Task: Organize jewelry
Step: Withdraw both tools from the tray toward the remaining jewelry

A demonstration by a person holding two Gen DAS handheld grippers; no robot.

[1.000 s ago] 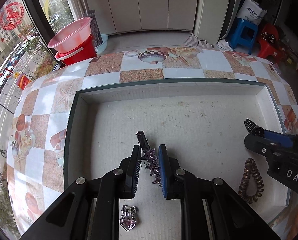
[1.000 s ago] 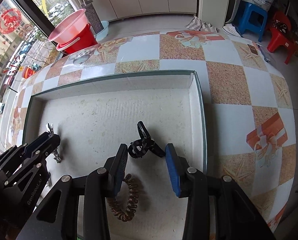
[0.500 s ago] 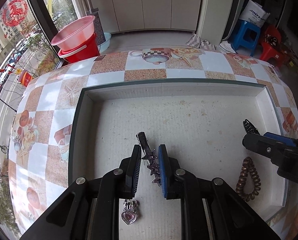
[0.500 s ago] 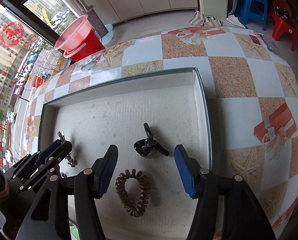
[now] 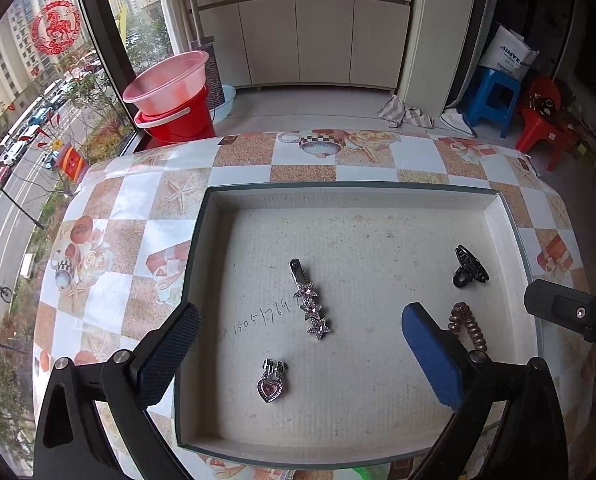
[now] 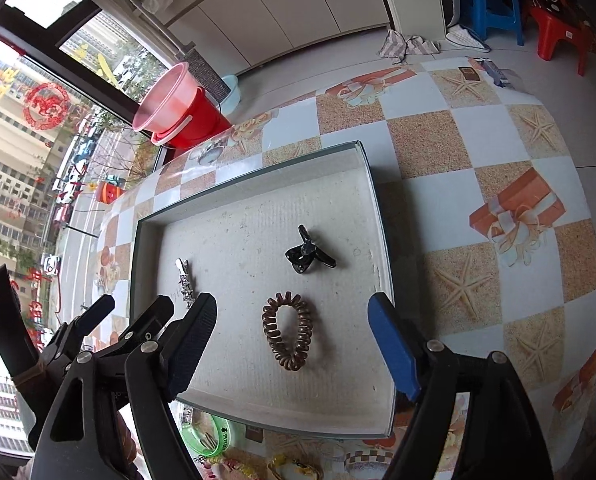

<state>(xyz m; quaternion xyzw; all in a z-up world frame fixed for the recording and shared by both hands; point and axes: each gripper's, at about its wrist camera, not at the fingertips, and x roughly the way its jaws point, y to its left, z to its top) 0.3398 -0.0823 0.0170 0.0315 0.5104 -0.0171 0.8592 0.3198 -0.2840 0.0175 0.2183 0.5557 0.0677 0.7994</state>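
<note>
A shallow grey tray (image 5: 350, 196) (image 6: 382, 240) sits on the patterned table. In it lie a star hair clip (image 5: 308, 300) (image 6: 185, 280), a heart pendant (image 5: 271, 385), a black claw clip (image 5: 468, 273) (image 6: 308, 256) and a brown coil hair tie (image 5: 468, 326) (image 6: 287, 334). My left gripper (image 5: 298, 360) is open and empty, raised above the tray's near part. My right gripper (image 6: 291, 346) is open and empty, raised above the coil hair tie. The pendant is hidden in the right wrist view.
The table has a checkered cloth (image 6: 478, 152). A green bangle (image 6: 211, 438) and other trinkets lie on the table in front of the tray's near edge. A red bucket with a pink basin (image 5: 173, 108) stands on the floor beyond the table.
My left gripper opened, let go of the star hair clip and pulled back and up. My right gripper opened wider and lifted away from the claw clip.
</note>
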